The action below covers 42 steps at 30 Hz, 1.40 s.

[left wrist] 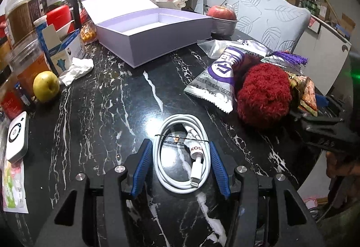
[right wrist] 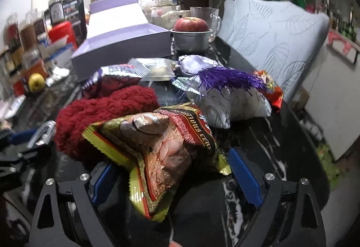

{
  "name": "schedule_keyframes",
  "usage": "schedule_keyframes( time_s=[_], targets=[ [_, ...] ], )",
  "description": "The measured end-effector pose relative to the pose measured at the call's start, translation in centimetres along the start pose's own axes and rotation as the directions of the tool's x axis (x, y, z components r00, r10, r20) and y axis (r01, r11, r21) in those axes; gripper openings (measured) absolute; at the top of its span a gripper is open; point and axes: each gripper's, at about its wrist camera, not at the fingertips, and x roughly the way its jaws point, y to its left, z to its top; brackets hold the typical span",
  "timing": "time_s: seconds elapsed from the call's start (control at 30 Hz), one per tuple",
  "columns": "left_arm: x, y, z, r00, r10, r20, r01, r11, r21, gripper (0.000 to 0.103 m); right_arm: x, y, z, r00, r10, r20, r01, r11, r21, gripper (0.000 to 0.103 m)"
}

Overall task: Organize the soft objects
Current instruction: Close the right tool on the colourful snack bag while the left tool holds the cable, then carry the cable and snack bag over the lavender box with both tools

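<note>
My left gripper [left wrist: 180, 152] is open, its blue pads on either side of a coiled white cable [left wrist: 182, 154] lying on the black marble table [left wrist: 101, 112]. An open lilac box [left wrist: 144, 33] stands beyond it. A red fuzzy ball [left wrist: 263, 95], a white-purple snack bag [left wrist: 220, 75] and a purple-tasselled pouch [left wrist: 290, 57] lie to the right. My right gripper [right wrist: 171, 170] is open around a red-gold snack packet [right wrist: 162, 150], pads apart from it. The red fuzzy item [right wrist: 101, 109] lies just behind, and the tasselled pouch [right wrist: 227, 89] farther right.
Jars and boxes [left wrist: 27, 28] crowd the left edge with a yellow apple [left wrist: 46, 86] and a crumpled tissue [left wrist: 77, 69]. A red apple in a metal cup [left wrist: 222, 19] stands behind the box. A white device [left wrist: 16, 136] lies at left. A pale chair back [left wrist: 270, 19] rises behind the table.
</note>
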Motion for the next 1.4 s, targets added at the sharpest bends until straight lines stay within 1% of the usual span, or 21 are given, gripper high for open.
schedule_keyframes(
  time_s=[0.07, 0.27, 0.33, 0.37, 0.5, 0.53, 0.67, 0.77, 0.9, 1.03, 1.1, 1.23, 1.33, 1.4],
  targets=[
    [0.0, 0.1, 0.1, 1.0, -0.005, 0.001, 0.005, 1.0, -0.008, 0.052, 0.0, 0.3, 0.0, 1.0, -0.007, 0.006, 0.007, 1.0, -0.006, 0.088],
    [0.1, 0.5, 0.1, 1.0, 0.01, 0.016, -0.01, 1.0, -0.022, 0.052, -0.4, 0.5, -0.2, 0.999, 0.01, 0.031, -0.01, 1.0, -0.027, 0.071],
    [0.1, 0.5, 0.1, 1.0, 0.011, 0.017, -0.01, 1.0, -0.026, 0.051, -0.7, 0.4, -0.2, 0.999, 0.005, 0.04, -0.004, 1.0, -0.027, 0.064],
    [0.1, 0.5, 0.1, 1.0, 0.008, 0.015, -0.008, 1.0, -0.027, 0.051, -0.8, 0.4, -0.3, 0.999, 0.002, 0.043, -0.001, 1.0, -0.023, 0.062],
    [-0.2, 1.1, 0.2, 0.999, -0.041, 0.003, 0.041, 0.997, -0.068, 0.051, -1.1, 0.3, -0.4, 0.999, 0.0, 0.043, 0.002, 0.999, -0.034, 0.05],
    [-0.3, 1.2, 0.1, 0.999, -0.046, 0.005, 0.046, 0.996, -0.076, 0.051, -1.2, 0.3, -0.5, 0.999, 0.001, 0.044, 0.0, 0.999, -0.037, 0.049],
    [-0.5, 1.2, -0.1, 1.0, -0.026, 0.008, 0.026, 0.997, -0.075, 0.051, -1.4, 0.1, -0.7, 0.999, 0.015, 0.049, -0.014, 1.0, -0.014, 0.048],
    [-0.8, 1.2, -0.1, 0.999, -0.034, 0.013, 0.035, 0.996, -0.085, 0.051, -1.8, 0.1, -1.0, 0.998, 0.031, 0.052, -0.03, 0.999, -0.023, 0.047],
    [-1.5, 1.1, 0.0, 0.999, -0.03, 0.029, 0.032, 0.996, -0.079, 0.051, -2.7, -0.1, -1.3, 0.996, 0.067, 0.058, -0.066, 0.998, -0.007, 0.047],
    [-2.6, 1.2, 0.0, 0.997, -0.059, 0.043, 0.064, 0.992, -0.106, 0.051, -4.0, -0.3, -1.2, 0.992, 0.107, 0.072, -0.108, 0.994, 0.007, 0.047],
    [-3.1, 1.3, 0.1, 0.997, -0.064, 0.051, 0.07, 0.991, -0.116, 0.051, -4.9, -0.2, -1.1, 0.99, 0.114, 0.084, -0.115, 0.993, 0.002, 0.047],
    [-4.9, 1.3, 0.9, 0.995, -0.042, 0.092, 0.052, 0.993, -0.11, 0.051, -6.8, 0.1, -0.6, 0.986, 0.13, 0.107, -0.129, 0.992, -0.015, 0.047],
    [-6.2, 1.1, 1.5, 0.993, -0.011, 0.121, 0.023, 0.995, -0.096, 0.051, -7.9, 0.4, -0.1, 0.978, 0.181, 0.107, -0.181, 0.983, -0.007, 0.047],
    [-6.8, 1.1, 1.9, 0.991, -0.006, 0.136, 0.019, 0.995, -0.095, 0.051, -8.5, 0.8, 0.1, 0.974, 0.194, 0.116, -0.193, 0.981, -0.021, 0.047]
  ],
)
